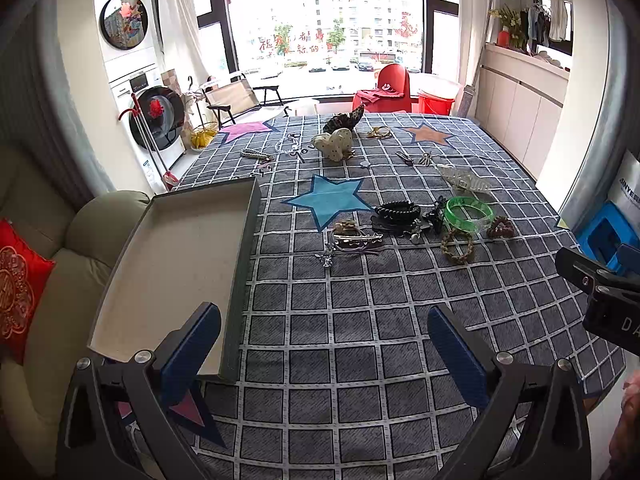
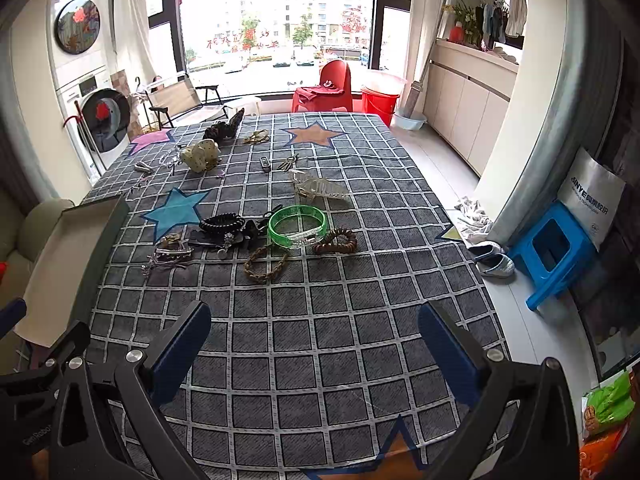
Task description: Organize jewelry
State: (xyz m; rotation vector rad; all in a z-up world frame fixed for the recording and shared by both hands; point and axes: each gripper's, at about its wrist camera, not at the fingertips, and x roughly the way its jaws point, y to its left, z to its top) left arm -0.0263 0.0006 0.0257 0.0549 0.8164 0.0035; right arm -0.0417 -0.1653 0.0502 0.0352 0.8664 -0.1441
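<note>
- Jaws first: on my left gripper the blue-padded fingers stand wide apart with nothing between them, above the tablecloth's near edge.
- My right gripper is spread just as wide, also empty, over bare cloth.
- Just beside my left fingers lies a shallow open grey cardboard box with a pale inside, empty, at the table's left edge.
- The surface is a grey tablecloth with a white grid and coloured stars; a blue star sits mid-table.
- The jewelry lies well ahead of both grippers: a translucent green bangle, a brown beaded bracelet touching it, a braided tan cord bracelet, a black beaded bracelet, and a clear plastic hair claw beyond.
- Farther back I see a cream dotted heart-shaped ornament.
- Around the table: a large window, a red plastic chair, stacked washing machines on the left, and a blue plastic stool on the right.
</note>
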